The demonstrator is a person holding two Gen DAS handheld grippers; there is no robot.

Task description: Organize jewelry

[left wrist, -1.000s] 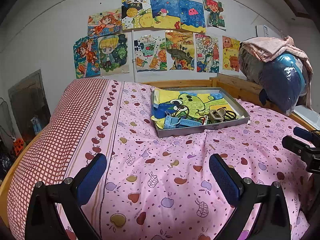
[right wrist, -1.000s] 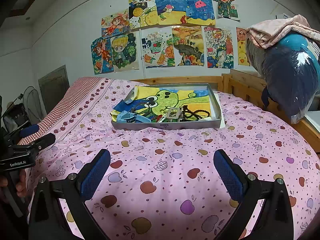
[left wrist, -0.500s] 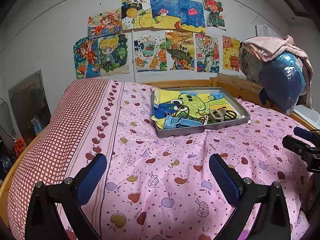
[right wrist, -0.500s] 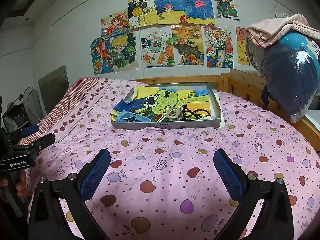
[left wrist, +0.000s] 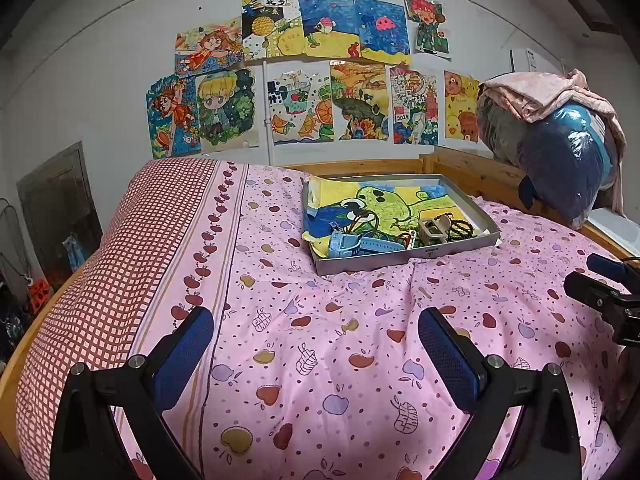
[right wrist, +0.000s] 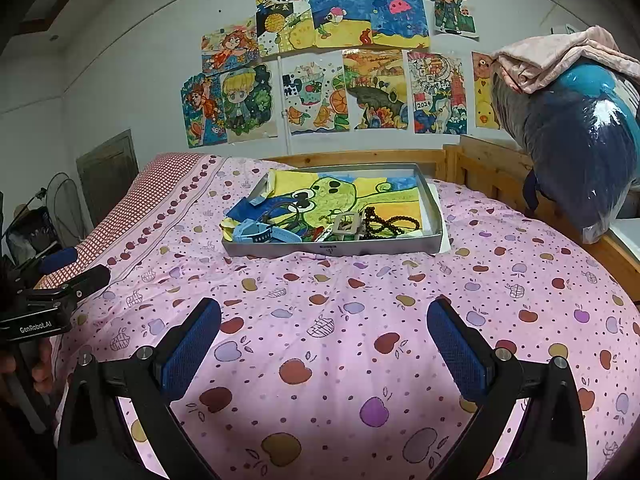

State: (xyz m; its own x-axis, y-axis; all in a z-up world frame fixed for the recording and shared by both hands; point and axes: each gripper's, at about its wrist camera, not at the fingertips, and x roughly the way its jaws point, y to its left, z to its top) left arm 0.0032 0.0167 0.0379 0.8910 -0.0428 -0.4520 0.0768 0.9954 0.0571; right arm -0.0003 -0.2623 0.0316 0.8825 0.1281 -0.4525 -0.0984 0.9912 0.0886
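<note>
Pink apple-print bedspread (left wrist: pixel 320 340), colourful drawings (left wrist: pixel 320 72) taped on wall, wooden bed frame (right wrist: pixel 500 172), bagged blue bedding (right wrist: pixel 580 140)

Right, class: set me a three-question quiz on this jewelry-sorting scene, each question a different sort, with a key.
1. True or false: the left tongs hold the blue watch.
2. Multiple choice: the dark bead bracelet lies A) on the quilt, B) in the gray tray, C) on the wall drawings.
3. Fill in: the right tongs are ____.

Key: 1 false; 2 B; 3 open.
</note>
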